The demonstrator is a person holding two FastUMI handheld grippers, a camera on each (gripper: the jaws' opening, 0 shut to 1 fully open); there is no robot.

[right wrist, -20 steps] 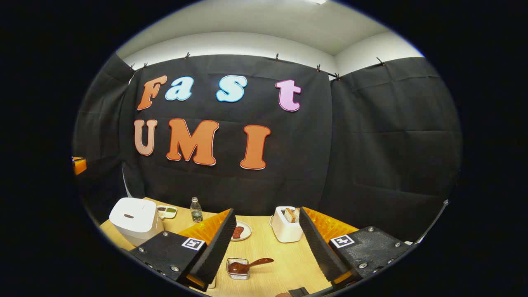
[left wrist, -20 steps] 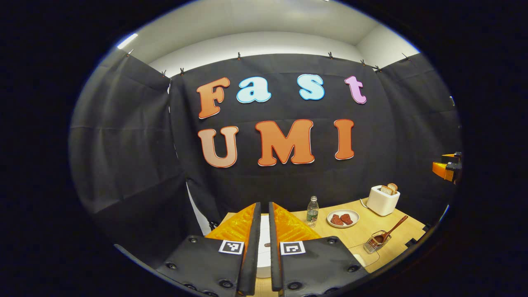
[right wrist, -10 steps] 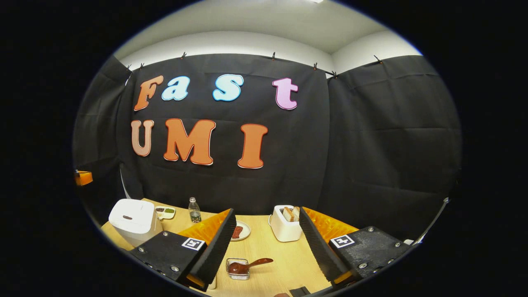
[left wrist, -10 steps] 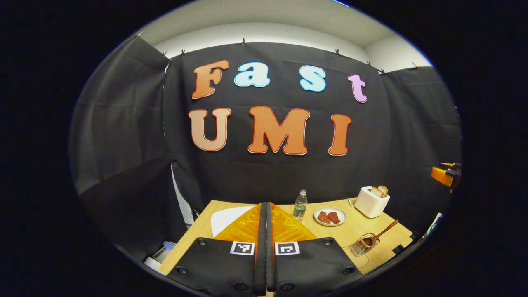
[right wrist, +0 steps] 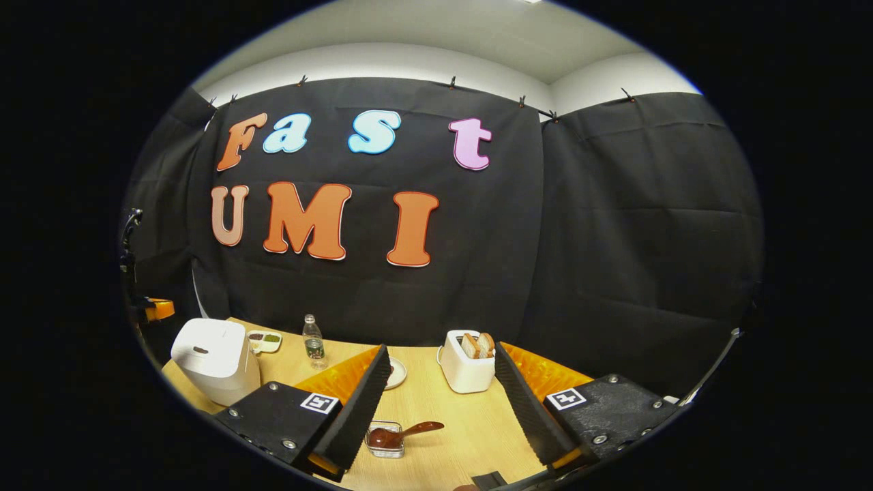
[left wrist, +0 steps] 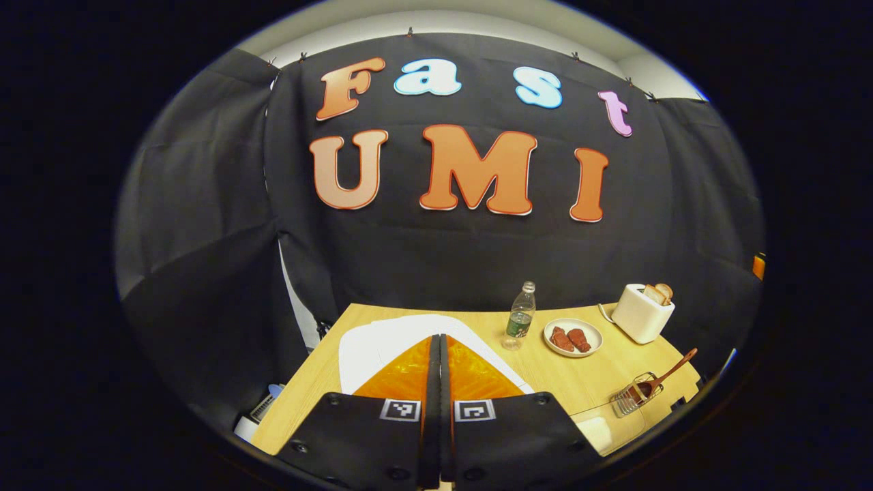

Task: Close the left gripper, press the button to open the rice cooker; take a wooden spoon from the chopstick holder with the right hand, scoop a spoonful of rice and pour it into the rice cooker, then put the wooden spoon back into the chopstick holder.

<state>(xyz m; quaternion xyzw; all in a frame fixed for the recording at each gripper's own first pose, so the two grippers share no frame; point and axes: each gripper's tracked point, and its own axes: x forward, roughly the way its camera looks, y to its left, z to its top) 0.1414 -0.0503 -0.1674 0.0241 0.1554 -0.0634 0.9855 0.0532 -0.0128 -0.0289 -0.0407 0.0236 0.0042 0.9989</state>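
Observation:
In the right gripper view the white rice cooker (right wrist: 215, 358) stands lid-down at the table's left end, a small dark button (right wrist: 200, 350) on its top. My left gripper (left wrist: 440, 339) is shut with nothing in it, hovering over the cooker's white lid (left wrist: 382, 335). A wooden spoon (right wrist: 412, 429) lies bowl-down in the wire chopstick holder (right wrist: 384, 440), its handle pointing right. The same spoon (left wrist: 667, 374) and holder (left wrist: 633, 397) sit at the right front in the left gripper view. Above the holder my right gripper (right wrist: 442, 349) stands open and empty.
A white toaster (right wrist: 467, 363) with bread, a plate (left wrist: 573, 337) of red pieces and a water bottle (right wrist: 313, 337) stand along the back of the wooden table (right wrist: 436, 409). A small sauce dish (right wrist: 264, 339) sits behind the cooker. A clear container (left wrist: 603, 423) is at the front edge.
My left gripper's fingers have closed their small gap and it has moved forward and tipped down over the cooker's lid. The right gripper has barely shifted and stays open.

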